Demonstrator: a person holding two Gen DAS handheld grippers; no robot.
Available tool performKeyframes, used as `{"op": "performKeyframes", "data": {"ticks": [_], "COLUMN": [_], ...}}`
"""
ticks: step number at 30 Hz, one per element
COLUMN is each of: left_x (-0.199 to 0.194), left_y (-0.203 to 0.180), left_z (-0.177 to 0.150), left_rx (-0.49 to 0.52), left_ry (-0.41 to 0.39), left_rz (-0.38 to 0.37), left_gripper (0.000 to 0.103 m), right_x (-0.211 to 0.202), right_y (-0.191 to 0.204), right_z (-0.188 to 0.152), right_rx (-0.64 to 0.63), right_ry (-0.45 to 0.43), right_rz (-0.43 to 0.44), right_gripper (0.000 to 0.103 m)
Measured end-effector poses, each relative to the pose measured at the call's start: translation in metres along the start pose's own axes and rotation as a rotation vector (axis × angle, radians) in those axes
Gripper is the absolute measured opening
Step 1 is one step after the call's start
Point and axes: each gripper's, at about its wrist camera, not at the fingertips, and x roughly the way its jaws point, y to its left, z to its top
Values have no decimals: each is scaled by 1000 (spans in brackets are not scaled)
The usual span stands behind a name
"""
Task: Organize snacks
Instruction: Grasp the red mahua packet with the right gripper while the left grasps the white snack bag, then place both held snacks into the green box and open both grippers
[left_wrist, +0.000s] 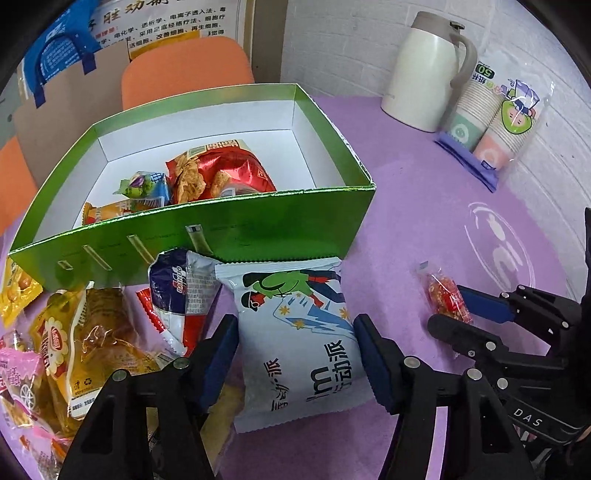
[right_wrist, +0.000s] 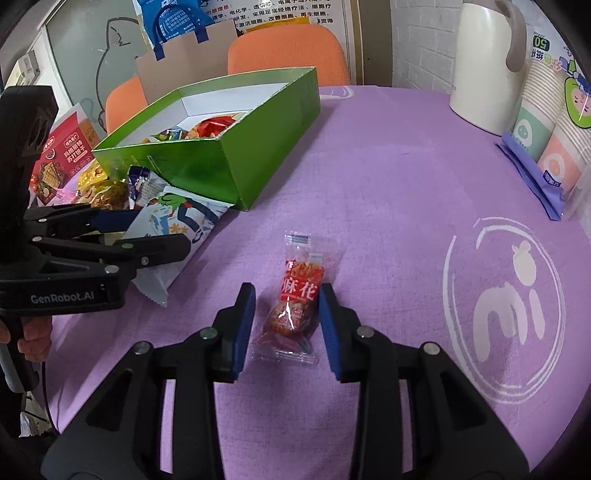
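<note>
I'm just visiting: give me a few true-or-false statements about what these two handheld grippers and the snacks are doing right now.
1. The left gripper straddles a white snack bag with a cartoon runner. True.
2. The green cardboard box is empty. False: it holds several snacks.
3. The right gripper brackets a small red clear-wrapped snack. True.
4. The cream thermos jug stands inside the box. False: it stands on the purple tablecloth.
</note>
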Motion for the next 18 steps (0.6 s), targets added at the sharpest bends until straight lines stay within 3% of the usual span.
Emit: {"op": "performKeyframes", "data": {"ticks": [2, 3, 10, 18], "left_x": [0, -1, -32, -98], "left_y": [-1, -1, 1, 42], "left_z": [-1, -2, -7, 20], "left_rx": [11, 12, 11, -98], "left_ry": [-11, -13, -63, -214], "left_rz": [4, 1, -44, -36], "left_gripper": [60, 59, 58, 58], "right_x": [1, 1, -10, -46], "right_y": [2, 3, 1, 25], "right_z": [0, -1, 0, 33], "right_rx": [-15, -24, 3, -35], "right_ry": [-2, -4, -2, -115], "right_rz": [-29, -33, 15, 93], "right_gripper": [23, 22, 22, 22]}}
